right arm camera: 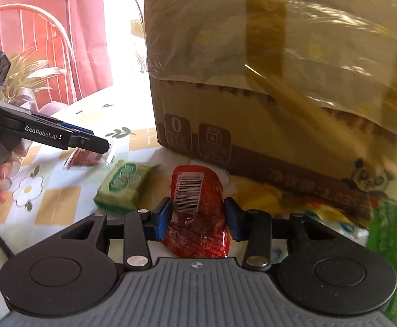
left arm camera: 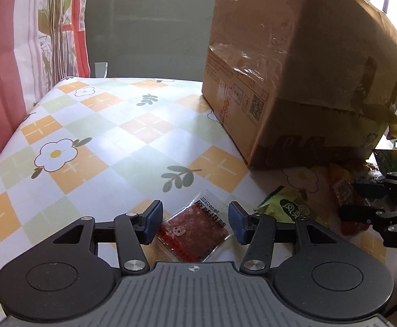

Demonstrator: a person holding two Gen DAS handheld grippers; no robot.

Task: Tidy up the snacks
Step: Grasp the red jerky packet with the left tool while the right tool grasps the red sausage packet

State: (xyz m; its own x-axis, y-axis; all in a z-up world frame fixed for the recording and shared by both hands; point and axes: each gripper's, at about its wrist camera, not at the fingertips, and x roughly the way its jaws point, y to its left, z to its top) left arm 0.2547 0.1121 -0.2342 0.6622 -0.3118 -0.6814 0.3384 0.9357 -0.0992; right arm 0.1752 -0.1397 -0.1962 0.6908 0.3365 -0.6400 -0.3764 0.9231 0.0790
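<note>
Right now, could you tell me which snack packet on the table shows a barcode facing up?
The red packet between the right gripper's fingers; the green packet and the clear jerky packet show none.

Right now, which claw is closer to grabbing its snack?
The right claw: its pads already hug the red barcode packet. The left claw stands wider around the clear jerky packet.

Bench (left arm camera: 95, 125) under a flower-checked cloth; pink curtain (left arm camera: 5, 62) behind at left; red wire chair back (right arm camera: 32, 27) beside a potted plant (right arm camera: 24, 79).
</note>
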